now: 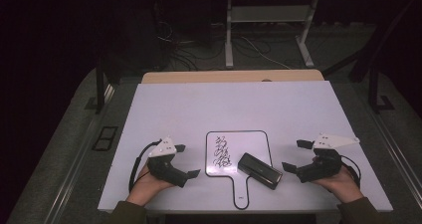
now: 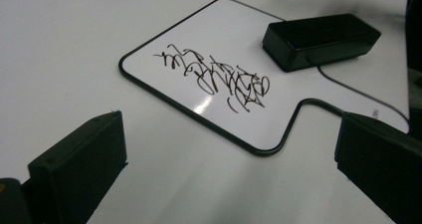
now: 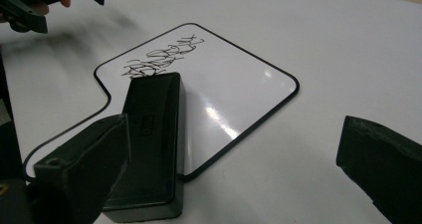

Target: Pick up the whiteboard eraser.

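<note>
A small white handled whiteboard [image 1: 249, 144] lies flat at the near middle of the table, with a black scribble [image 1: 222, 153] on its left half. A black eraser block [image 1: 259, 170] rests on its lower right corner, angled. My left gripper [image 1: 187, 160] sits left of the board, open and empty. To the right of the eraser my right gripper [image 1: 295, 156] is open too, holding nothing. In the left gripper view the scribble [image 2: 219, 77] and eraser [image 2: 318, 40] lie ahead of the spread jaws. In the right gripper view the eraser [image 3: 149, 134] lies just before the left jaw.
The white table [image 1: 224, 104] has a wooden strip [image 1: 234, 76] along its far edge. Beyond it, desk legs [image 1: 229, 30] and cables stand on a dark floor. The person's hands hold both grippers near the table's front edge.
</note>
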